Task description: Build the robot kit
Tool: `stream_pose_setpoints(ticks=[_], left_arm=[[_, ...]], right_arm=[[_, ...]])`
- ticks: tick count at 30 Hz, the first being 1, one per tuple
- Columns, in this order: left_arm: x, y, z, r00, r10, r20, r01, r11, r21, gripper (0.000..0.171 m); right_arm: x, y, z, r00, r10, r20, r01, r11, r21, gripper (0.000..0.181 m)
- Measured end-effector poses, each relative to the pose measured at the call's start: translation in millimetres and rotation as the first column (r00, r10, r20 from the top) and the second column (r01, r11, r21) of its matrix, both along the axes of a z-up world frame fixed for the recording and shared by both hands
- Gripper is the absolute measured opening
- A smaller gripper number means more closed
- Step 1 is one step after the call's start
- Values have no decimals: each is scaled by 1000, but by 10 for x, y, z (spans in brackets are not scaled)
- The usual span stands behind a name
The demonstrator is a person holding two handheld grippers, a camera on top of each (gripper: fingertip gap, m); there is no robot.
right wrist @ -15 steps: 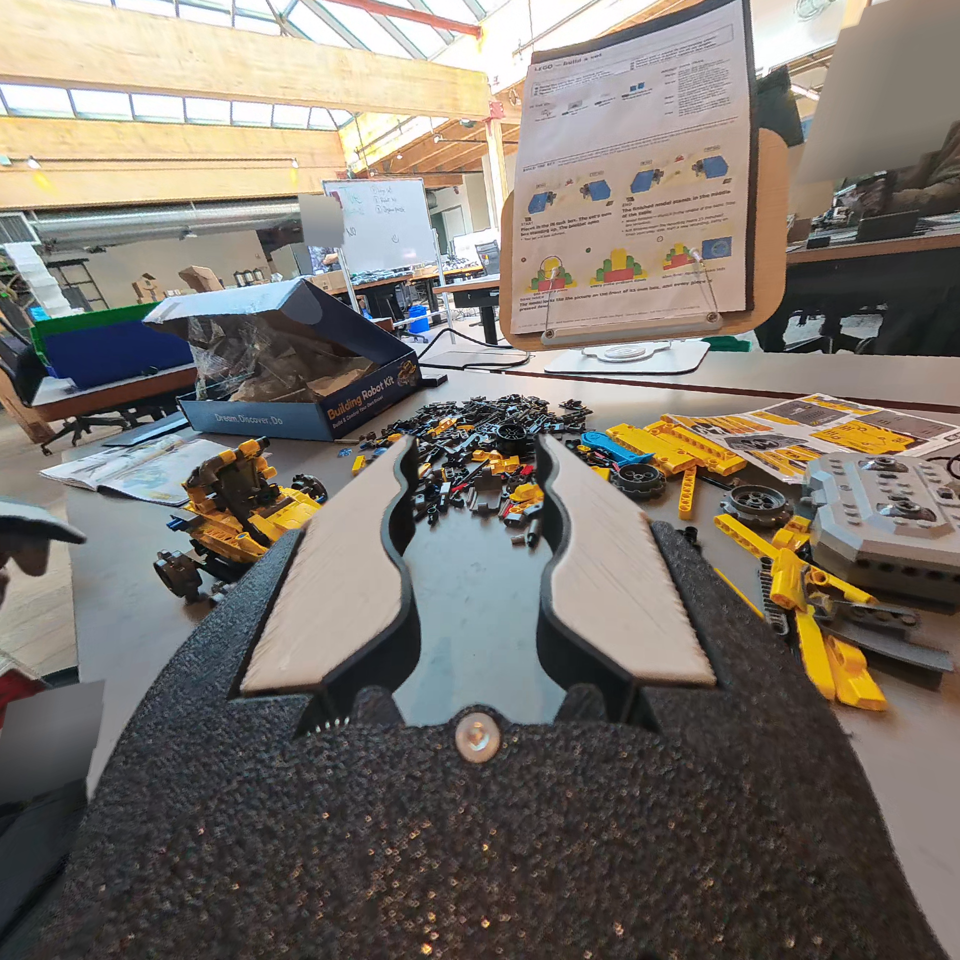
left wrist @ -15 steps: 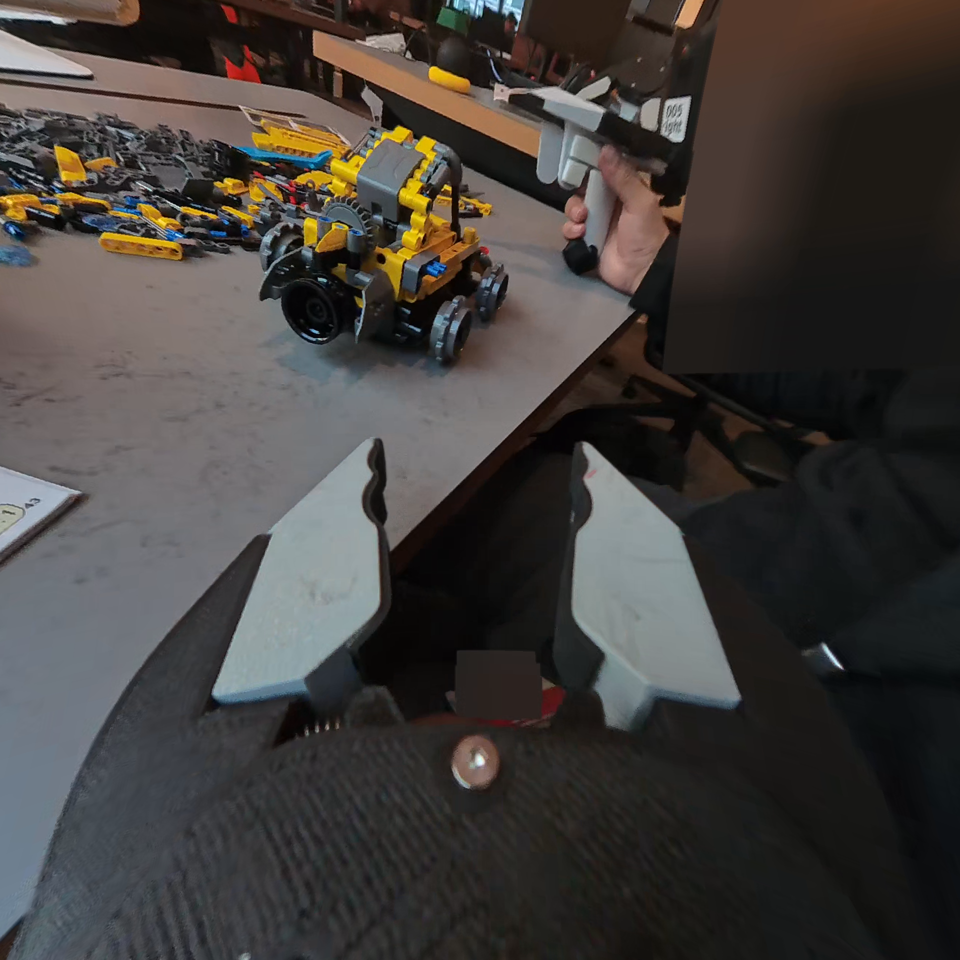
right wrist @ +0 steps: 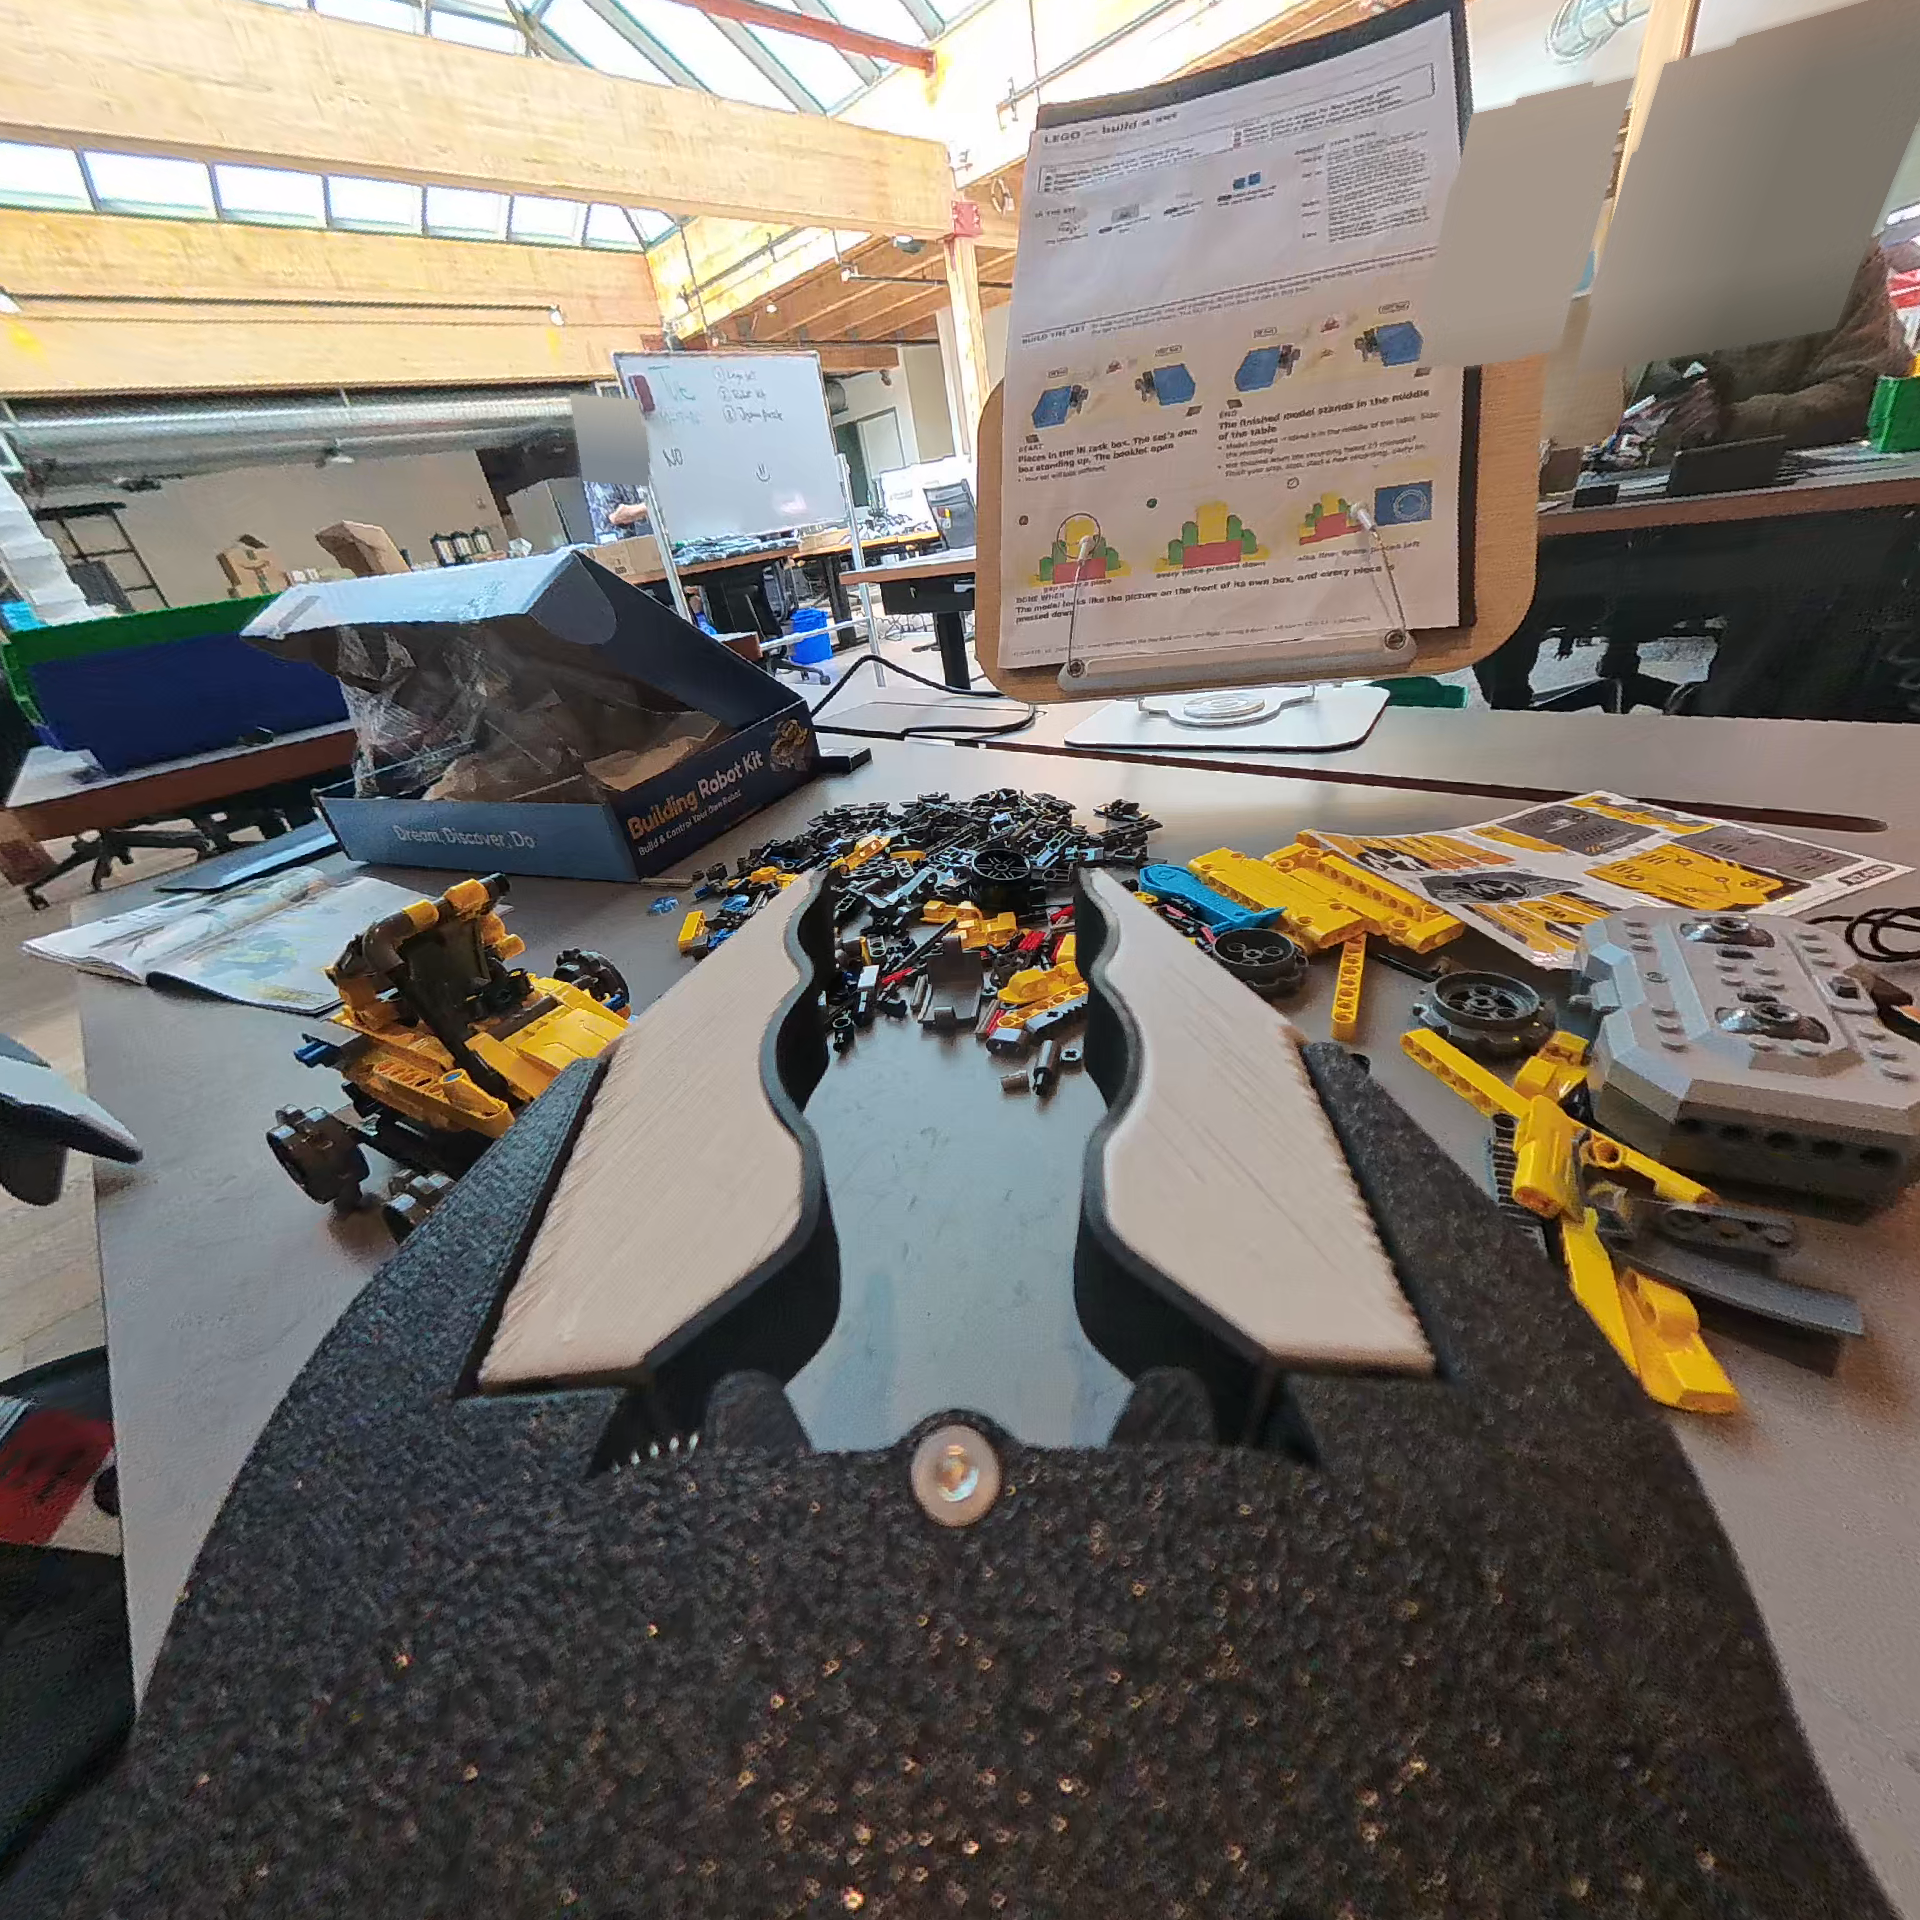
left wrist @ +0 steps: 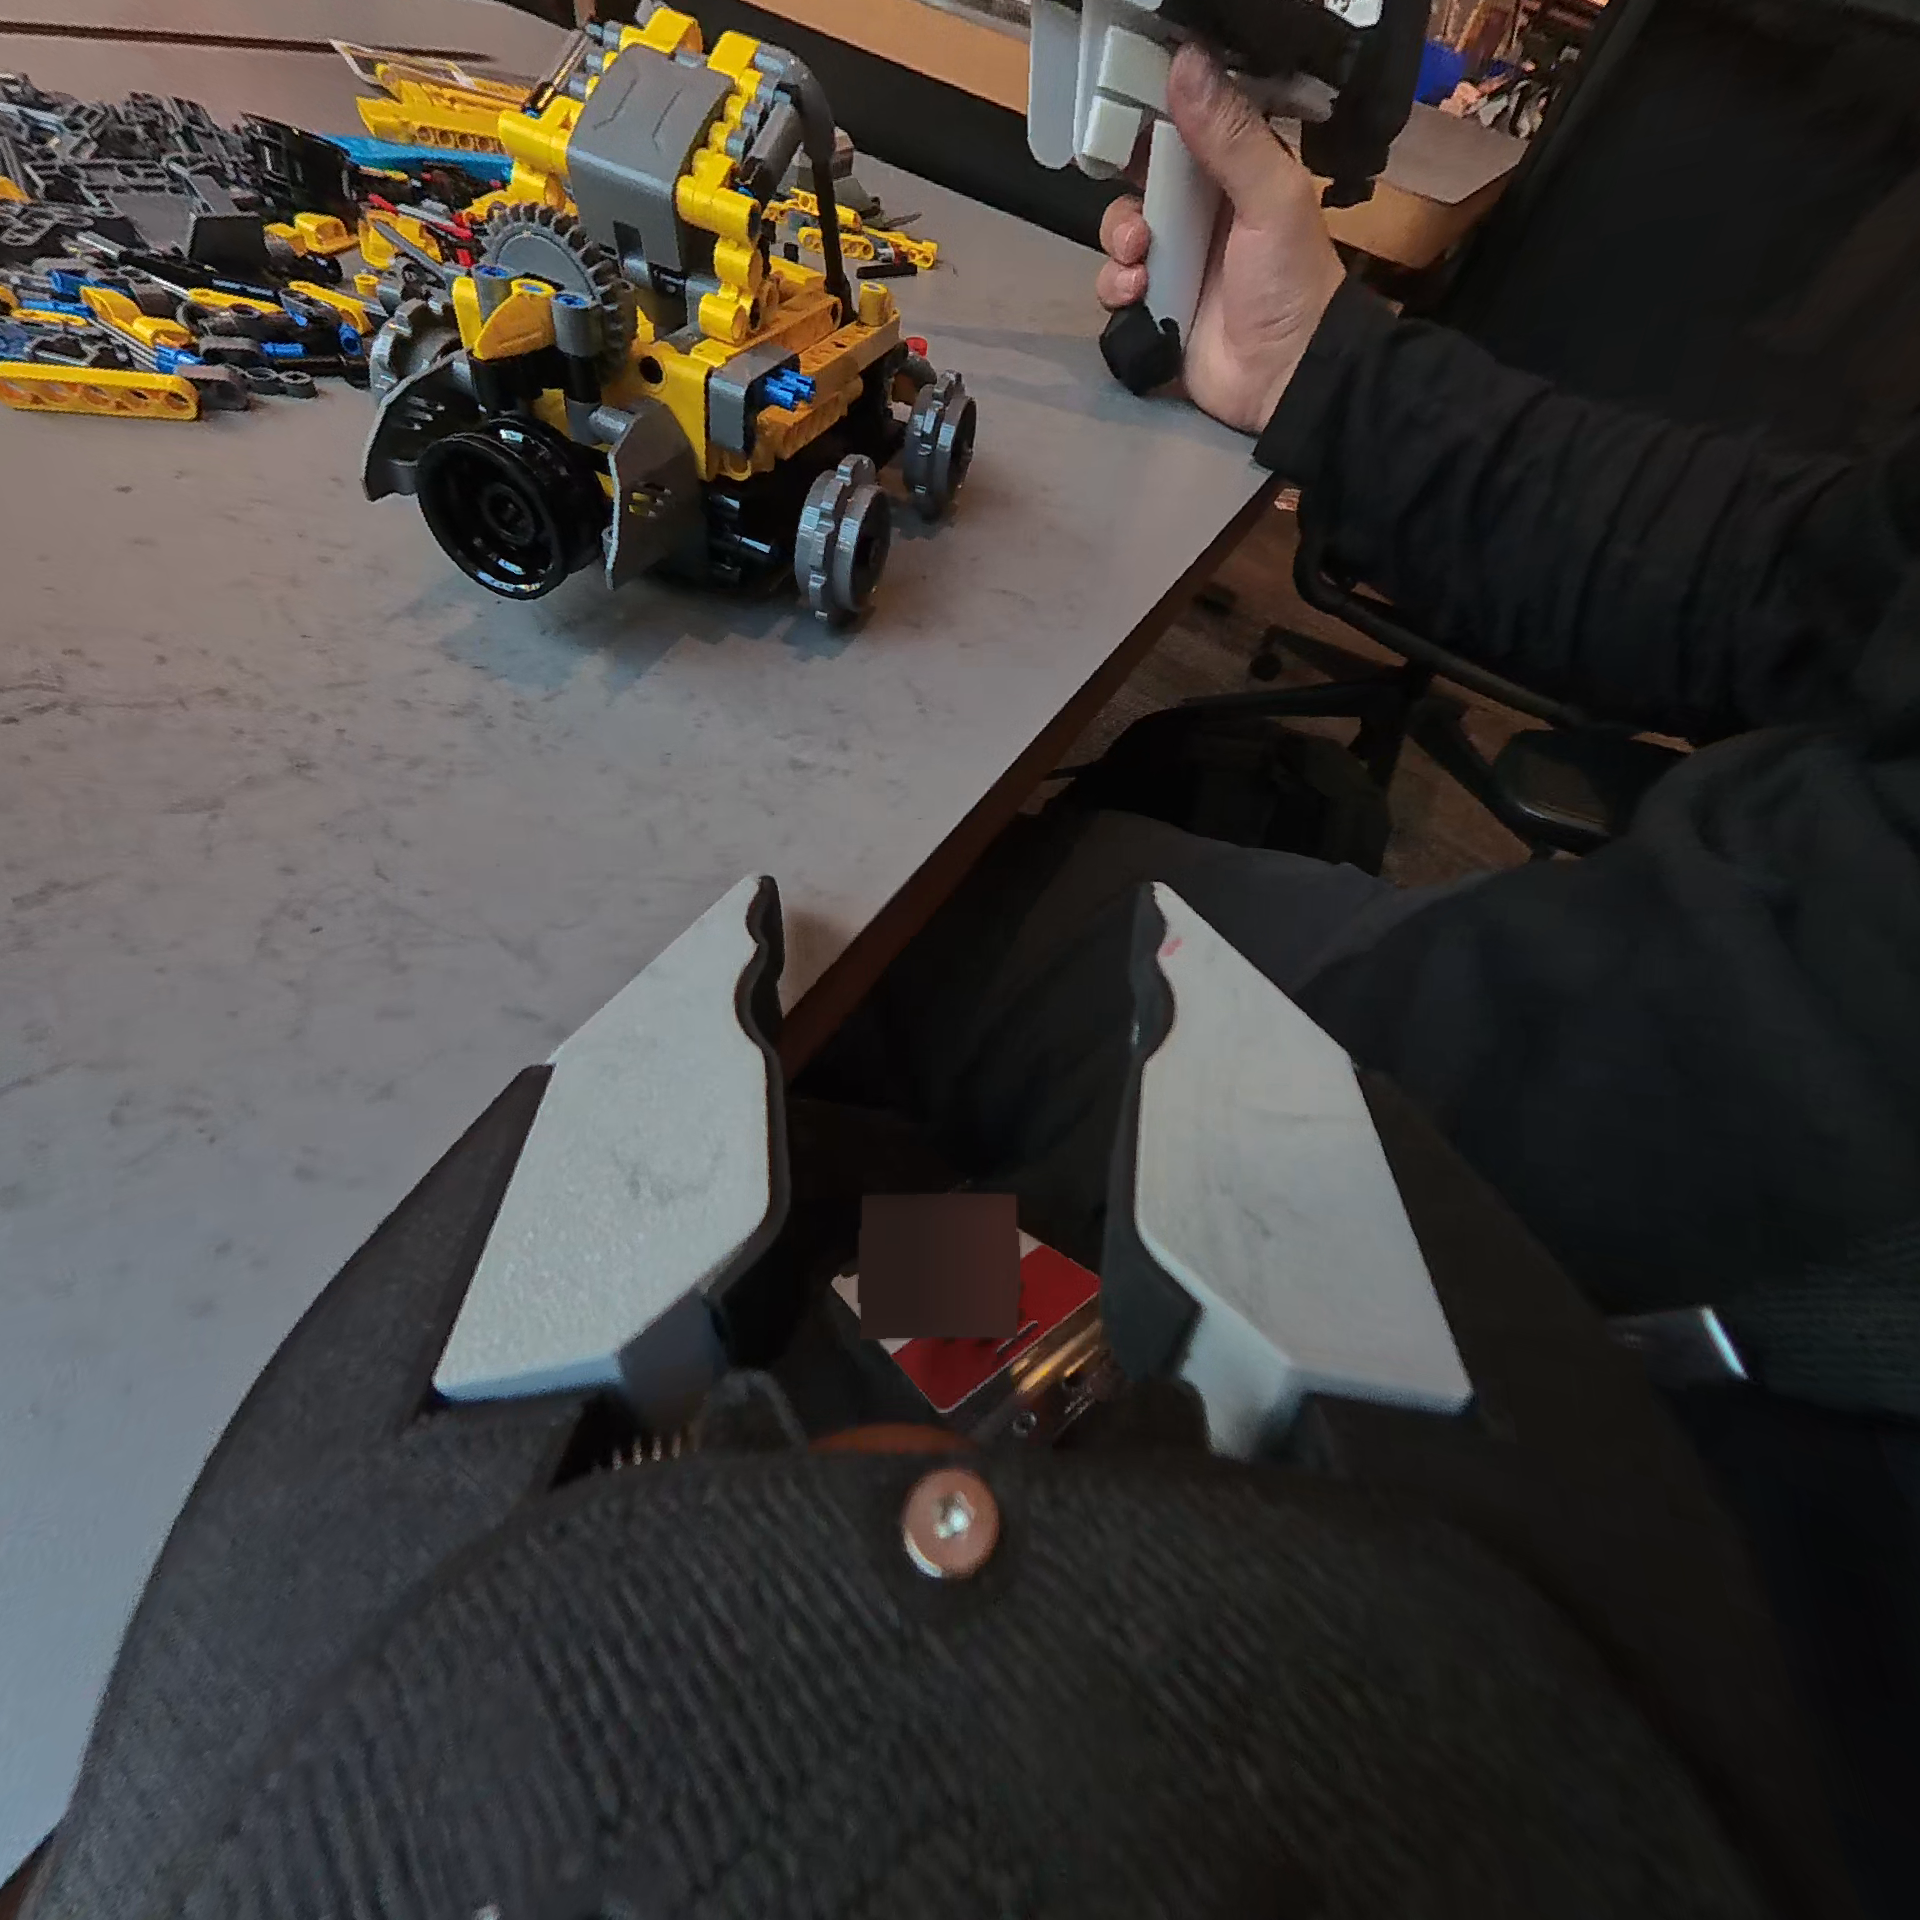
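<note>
A partly built yellow, grey and black wheeled model (left wrist: 665, 343) stands on the grey table (left wrist: 312, 831) near its edge. My left gripper (left wrist: 956, 904) is open and empty. It hangs over the table edge and a person's dark-clothed lap, short of the model. My right gripper (right wrist: 956, 894) is open and empty, low over the table and pointing at a pile of small black, yellow and blue pieces (right wrist: 966, 831). The model (right wrist: 457, 1029) sits to its left. In the left wrist view a hand (left wrist: 1236, 260) holds the right gripper (left wrist: 1122, 94) beyond the model.
A grey block-shaped hub (right wrist: 1745, 1029) with loose yellow beams lies at the right. A sticker sheet (right wrist: 1621, 862) is behind it. An open blue box (right wrist: 561, 727), an open booklet (right wrist: 208, 935) and a sheet on a stand (right wrist: 1236, 364) sit farther back. Office chair legs (left wrist: 1455, 665) show below the table. Tip to tip, the grippers are about 35 centimetres apart.
My left gripper has moved forward toward the model, which now looks larger and nearer. My right gripper has hardly moved. Both stay open.
</note>
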State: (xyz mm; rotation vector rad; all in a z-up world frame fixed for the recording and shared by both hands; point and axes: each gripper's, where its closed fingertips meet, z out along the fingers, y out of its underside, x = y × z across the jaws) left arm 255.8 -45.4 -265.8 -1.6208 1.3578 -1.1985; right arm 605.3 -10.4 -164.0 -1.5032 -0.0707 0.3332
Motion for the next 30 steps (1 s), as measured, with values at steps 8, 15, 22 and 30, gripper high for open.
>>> stream_pose_setpoints(ticks=[8,15,22,30], left_arm=[[11,86,35,998,50,26,-51,998,29,67],[-322,772,372,942,336,14,-334,930,154,63],[-1157,1882,293,742,586,-324,-514,809,286,96],[-1363,2014,-158,677,529,-512,-501,841,205,103]], right_arm=[[-44,1,-4,999,4,35,-4,1000,1,45],[-63,6,-14,999,14,33,-13,1000,-7,47],[-72,4,-11,999,11,38,-11,1000,-4,46],[-86,-17,8,1000,19,21,-19,1000,7,46]])
